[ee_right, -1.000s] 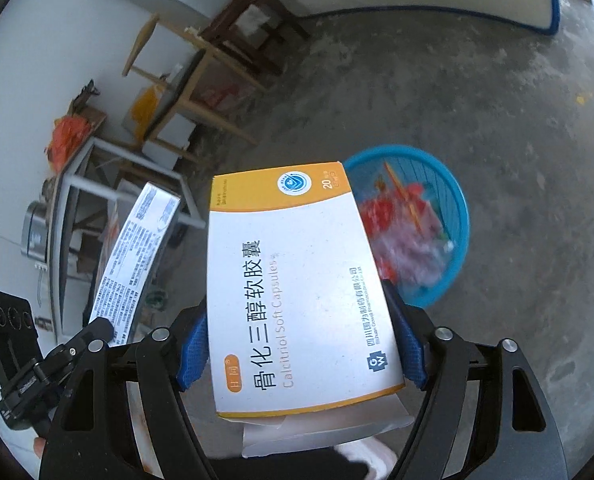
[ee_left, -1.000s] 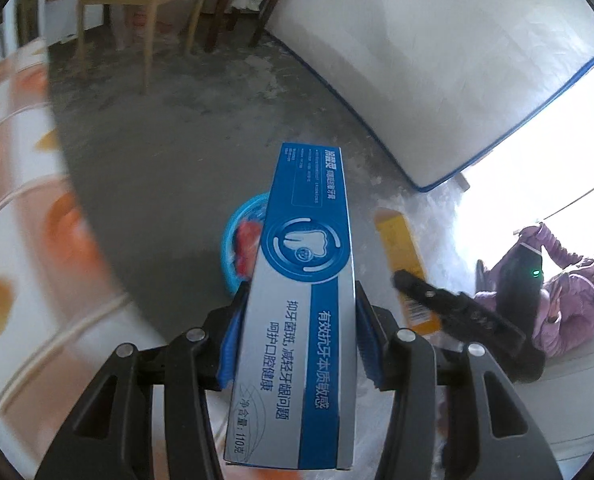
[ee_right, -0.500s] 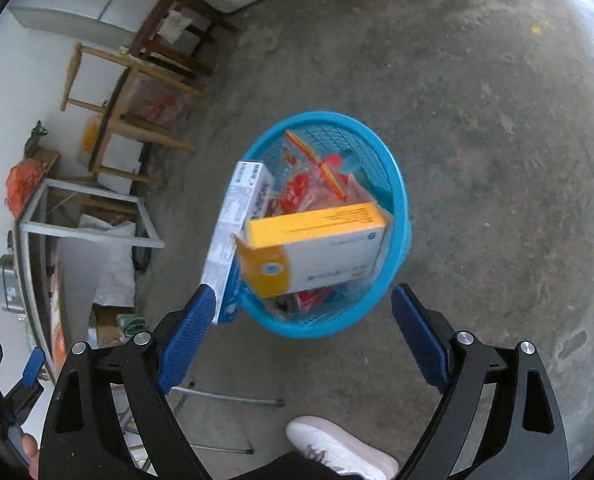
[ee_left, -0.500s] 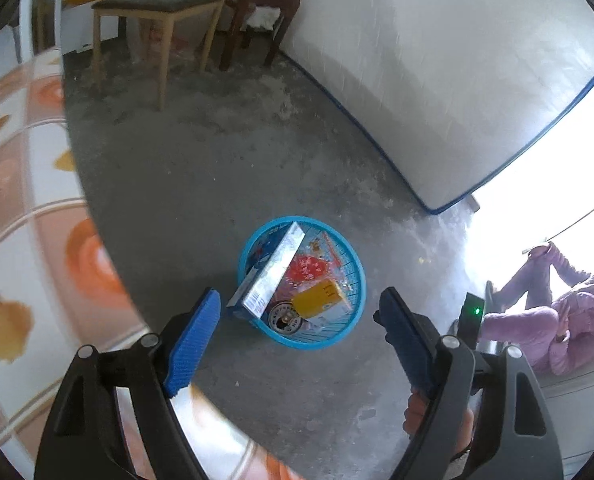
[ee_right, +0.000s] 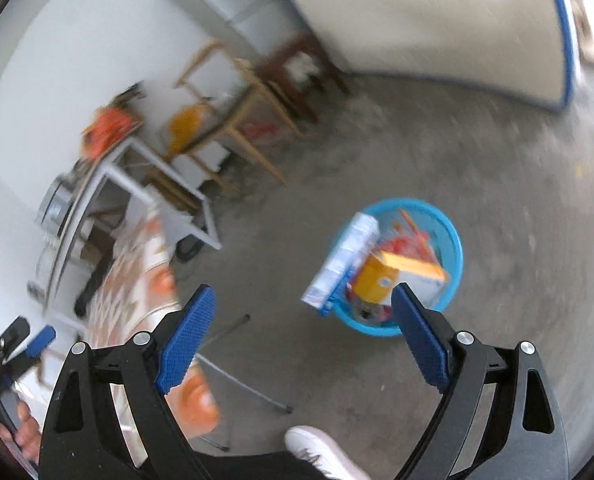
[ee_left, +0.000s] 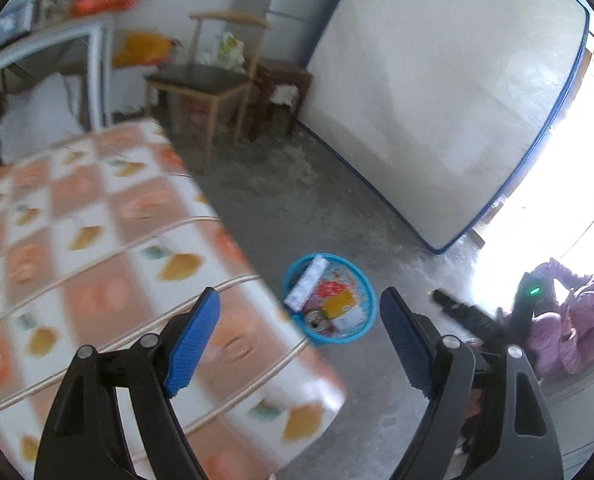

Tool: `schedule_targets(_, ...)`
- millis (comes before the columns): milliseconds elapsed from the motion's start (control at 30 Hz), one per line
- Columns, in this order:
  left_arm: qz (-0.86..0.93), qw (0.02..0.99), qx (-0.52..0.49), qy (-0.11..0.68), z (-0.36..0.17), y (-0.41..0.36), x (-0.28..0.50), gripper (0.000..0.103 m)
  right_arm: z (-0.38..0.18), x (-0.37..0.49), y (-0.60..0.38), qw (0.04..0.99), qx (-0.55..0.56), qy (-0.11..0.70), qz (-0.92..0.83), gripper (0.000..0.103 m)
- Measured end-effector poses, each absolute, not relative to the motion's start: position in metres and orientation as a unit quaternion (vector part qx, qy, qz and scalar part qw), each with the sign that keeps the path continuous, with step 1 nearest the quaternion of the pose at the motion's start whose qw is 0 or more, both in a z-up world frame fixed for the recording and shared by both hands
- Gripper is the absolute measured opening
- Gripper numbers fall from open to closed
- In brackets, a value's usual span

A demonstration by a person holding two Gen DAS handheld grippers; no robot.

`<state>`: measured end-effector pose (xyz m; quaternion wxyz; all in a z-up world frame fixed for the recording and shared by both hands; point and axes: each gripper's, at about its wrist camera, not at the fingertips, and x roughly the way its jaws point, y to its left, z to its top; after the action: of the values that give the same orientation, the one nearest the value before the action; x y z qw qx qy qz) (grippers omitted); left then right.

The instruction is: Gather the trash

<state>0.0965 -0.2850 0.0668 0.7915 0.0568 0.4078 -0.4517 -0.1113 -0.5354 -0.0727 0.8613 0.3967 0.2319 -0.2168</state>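
A blue plastic basket (ee_left: pixel 364 285) stands on the concrete floor beside the table; it also shows in the right wrist view (ee_right: pixel 453 236). In it lie a blue-and-white toothpaste box (ee_left: pixel 309 280) (ee_right: pixel 343 264), leaning over the rim, an orange-and-white medicine box (ee_left: pixel 343 306) (ee_right: pixel 411 270) and red wrappers. My left gripper (ee_left: pixel 299 312) is open and empty, above the table edge and the basket. My right gripper (ee_right: pixel 301 312) is open and empty, above the floor beside the basket.
A table with an orange-and-white checked cloth (ee_left: pixel 97 248) fills the left. Wooden chairs (ee_left: pixel 213 80) and a metal shelf (ee_right: pixel 137 176) stand at the back. A mattress (ee_left: pixel 437 92) leans on the wall. A person in purple (ee_left: pixel 569 320) sits at right. My white shoe (ee_right: pixel 321 452) is below.
Both grippers opened and dropped their boxes into the basket. Since then both have risen and pulled back from it, so the basket looks smaller.
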Motion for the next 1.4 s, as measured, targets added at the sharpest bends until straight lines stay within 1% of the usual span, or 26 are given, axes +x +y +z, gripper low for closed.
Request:
schedule_targets(33,-0.442,0.802,0.061,0.397,0.073,-0.265,0.09,0.083,-0.064,-0.109,-0.524,0.872,0.377,0.229,-0.213,0.09)
schedule_targets(100,-0.423,0.821,0.069,0.378,0.08,-0.231,0.079,0.09,-0.037,-0.11,-0.489,0.898,0.324,0.218,-0.202,0.096)
schedule_targets(167,-0.395,0.839,0.076,0.367,0.082,-0.194,0.063,0.096,-0.016,-0.11,-0.451,0.919,0.27,0.21,-0.197,0.096)
schedule_targets(200,-0.384,0.845,0.078,0.364,0.081,-0.18,0.057,0.098,-0.009,-0.111,-0.436,0.925,0.249,0.208,-0.196,0.096)
schedule_targets(300,-0.328,0.868,0.071,0.365,0.066,-0.136,0.034,0.098,0.005,-0.113,-0.386,0.941,0.187,0.208,-0.192,0.096)
schedule_targets(367,-0.299,0.872,0.052,0.383,0.05,-0.113,0.023,0.098,0.007,-0.112,-0.361,0.944,0.163,0.217,-0.189,0.096)
schedule_targets(467,-0.252,0.882,0.028,0.397,0.03,-0.096,0.013,0.098,0.001,-0.112,-0.33,0.946,0.136,0.23,-0.185,0.096)
schedule_targets(667,-0.159,0.905,0.023,0.393,0.013,-0.077,0.003,0.098,-0.006,-0.105,-0.283,0.934,0.066,0.285,-0.204,0.095)
schedule_targets(767,-0.132,0.916,0.024,0.377,0.014,-0.073,0.002,0.097,-0.008,-0.106,-0.269,0.929,0.05,0.293,-0.219,0.095)
schedule_targets(1000,-0.109,0.91,0.063,0.395,0.002,-0.082,0.004,0.098,-0.018,-0.101,-0.267,0.92,0.081,0.311,-0.226,0.095)
schedule_targets(1200,-0.097,0.905,0.063,0.409,-0.007,-0.084,0.006,0.098,-0.025,-0.093,-0.26,0.916,0.054,0.328,-0.225,0.095)
schedule_targets(1400,-0.078,0.904,0.061,0.416,-0.009,-0.082,0.009,0.098,-0.031,-0.091,-0.263,0.912,0.058,0.335,-0.229,0.095)
